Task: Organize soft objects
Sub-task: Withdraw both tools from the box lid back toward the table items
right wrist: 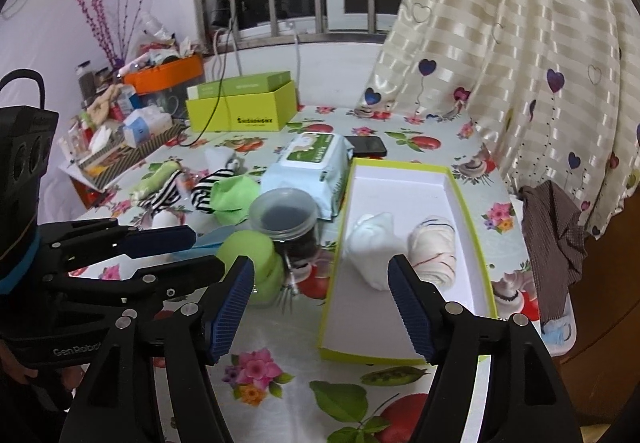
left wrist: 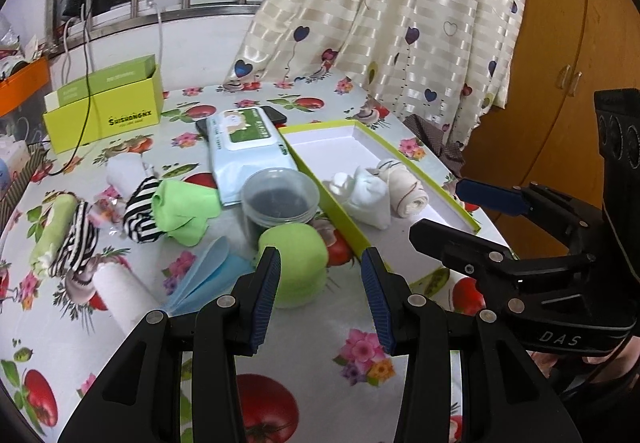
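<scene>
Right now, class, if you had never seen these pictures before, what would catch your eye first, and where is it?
First, the lime-edged tray right of centre on the flowery tablecloth, holding a white bundle and a cream roll. Left of it stands a clear tub with a green roll in front. Both claws hang open and empty in the foreground.

two rolls point(right wrist: 400, 249) in tray point(right wrist: 472, 219), jar point(right wrist: 286, 219) left

Beside the matt cardboard tray point(right wrist: 472, 219), the bench point(right wrist: 280, 327) wears a glossy printed oilcloth; inside the tray lie soft knitted sock rolls point(right wrist: 434, 247); left of it, a clear plastic tub point(right wrist: 286, 219).
</scene>
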{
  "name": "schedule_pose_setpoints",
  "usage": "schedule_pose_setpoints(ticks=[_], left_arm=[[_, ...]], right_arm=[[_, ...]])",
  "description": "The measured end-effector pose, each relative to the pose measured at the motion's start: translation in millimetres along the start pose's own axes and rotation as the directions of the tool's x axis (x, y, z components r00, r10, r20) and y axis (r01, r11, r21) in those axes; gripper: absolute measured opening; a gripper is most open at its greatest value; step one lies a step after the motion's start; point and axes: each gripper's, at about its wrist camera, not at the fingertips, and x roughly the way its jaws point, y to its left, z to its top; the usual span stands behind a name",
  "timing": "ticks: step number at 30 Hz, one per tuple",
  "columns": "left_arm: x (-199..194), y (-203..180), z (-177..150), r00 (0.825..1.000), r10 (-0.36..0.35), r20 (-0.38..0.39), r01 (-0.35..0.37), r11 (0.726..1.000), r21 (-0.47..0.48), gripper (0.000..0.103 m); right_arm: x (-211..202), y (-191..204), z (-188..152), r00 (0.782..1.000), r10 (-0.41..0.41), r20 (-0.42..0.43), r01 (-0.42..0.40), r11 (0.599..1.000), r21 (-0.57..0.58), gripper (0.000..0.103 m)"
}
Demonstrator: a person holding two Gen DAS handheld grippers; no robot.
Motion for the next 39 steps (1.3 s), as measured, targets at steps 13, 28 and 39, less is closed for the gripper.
schedule_pose_setpoints(ticks=[13, 28, 39], left_arm=[[-14, 17, -13, 1.000, 0.009, 0.008, -0.009, 1.000, -0.019, 0.043], [-27, 56, -26, 0.997, 0.083, 0.008, -0.082, 0.992, -0.101, 0.043], [-32, 94, -37, 0.982, 0.189, -0.001, -0.185, 0.964, -0.190, 0.043]], right_arm=[[3, 25, 2, 0.999, 0.033, -0.011, -0.034, 0.998, -0.043, 0.070], [8, 37, 2, 0.997, 0.075, -0.013, -0.076, 0.996, -0.056, 0.070], [13, 43, 2, 0.995, 0.101, -0.020, -0.102, 0.993, -0.067, 0.070]])
